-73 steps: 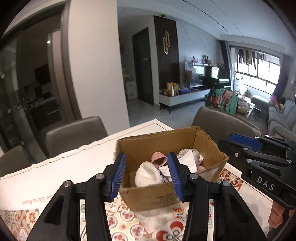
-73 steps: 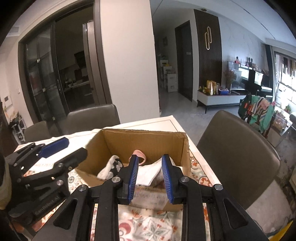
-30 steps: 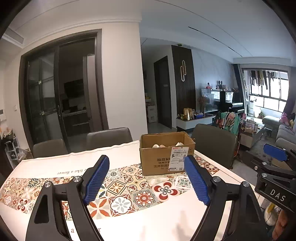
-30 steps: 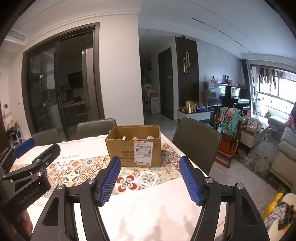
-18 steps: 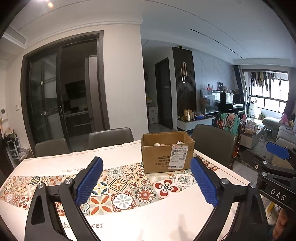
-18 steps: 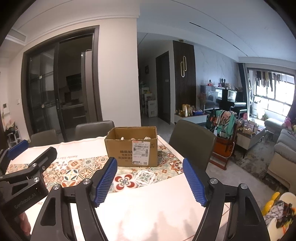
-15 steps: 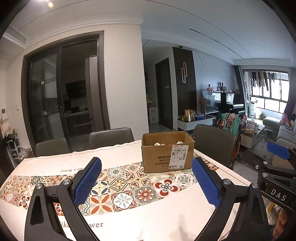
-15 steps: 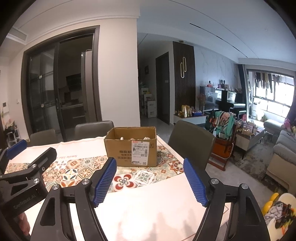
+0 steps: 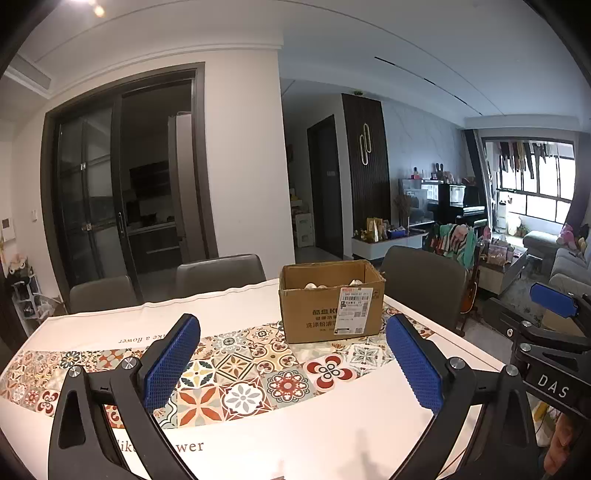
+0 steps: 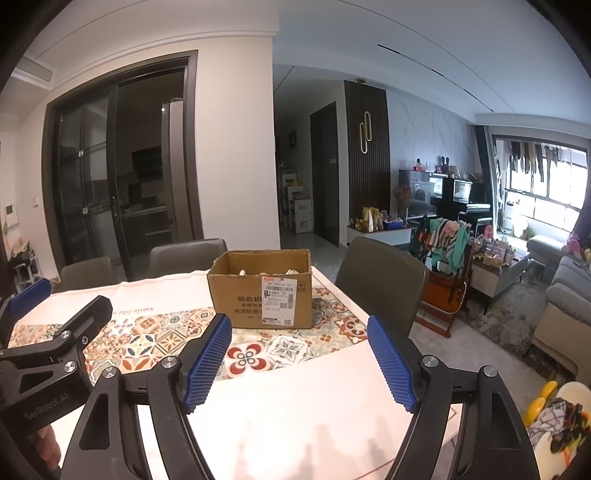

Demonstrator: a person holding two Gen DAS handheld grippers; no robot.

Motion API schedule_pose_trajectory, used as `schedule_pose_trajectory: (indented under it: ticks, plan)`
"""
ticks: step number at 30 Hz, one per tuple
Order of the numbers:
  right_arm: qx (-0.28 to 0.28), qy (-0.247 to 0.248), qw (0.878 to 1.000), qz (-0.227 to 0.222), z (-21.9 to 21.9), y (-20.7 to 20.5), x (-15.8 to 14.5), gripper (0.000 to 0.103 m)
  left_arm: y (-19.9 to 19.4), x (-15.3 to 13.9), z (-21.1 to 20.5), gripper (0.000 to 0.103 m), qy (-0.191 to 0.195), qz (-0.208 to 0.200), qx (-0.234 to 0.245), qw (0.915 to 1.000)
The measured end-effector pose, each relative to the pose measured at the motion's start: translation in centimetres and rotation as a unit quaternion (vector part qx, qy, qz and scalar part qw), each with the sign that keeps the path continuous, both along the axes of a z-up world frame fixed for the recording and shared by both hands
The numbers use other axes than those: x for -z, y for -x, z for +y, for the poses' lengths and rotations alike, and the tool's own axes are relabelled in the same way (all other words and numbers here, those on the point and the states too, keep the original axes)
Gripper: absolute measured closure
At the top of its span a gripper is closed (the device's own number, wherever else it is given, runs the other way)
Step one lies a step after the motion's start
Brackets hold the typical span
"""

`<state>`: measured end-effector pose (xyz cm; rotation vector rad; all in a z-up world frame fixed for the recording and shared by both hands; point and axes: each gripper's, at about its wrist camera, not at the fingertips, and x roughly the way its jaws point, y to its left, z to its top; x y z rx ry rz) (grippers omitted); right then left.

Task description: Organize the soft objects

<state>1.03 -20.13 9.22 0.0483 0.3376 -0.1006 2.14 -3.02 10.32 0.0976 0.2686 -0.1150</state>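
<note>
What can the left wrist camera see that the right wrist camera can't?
Only the left wrist view shows the ceiling lights at the top left and the "DAS" label on the right gripper's body.

Only the right wrist view shows the white and yellow item low on the floor at the right edge and the whole seat back of the chair beside the table.

Both show the cardboard box with pale soft things peeking over its rim, the patterned tablecloth, the dark glass doors, and open, empty grippers.
</note>
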Motion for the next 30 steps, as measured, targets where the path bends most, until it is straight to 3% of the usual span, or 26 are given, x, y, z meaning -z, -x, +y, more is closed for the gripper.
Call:
schedule_pose_trajectory:
  ticks: [30]
  plan:
    - [0.002,-0.008,1.0,0.017,-0.6,0.0,1.0,0.026,-0.9,1.1,0.4,0.0,-0.002,0.014,0.004,0.9999]
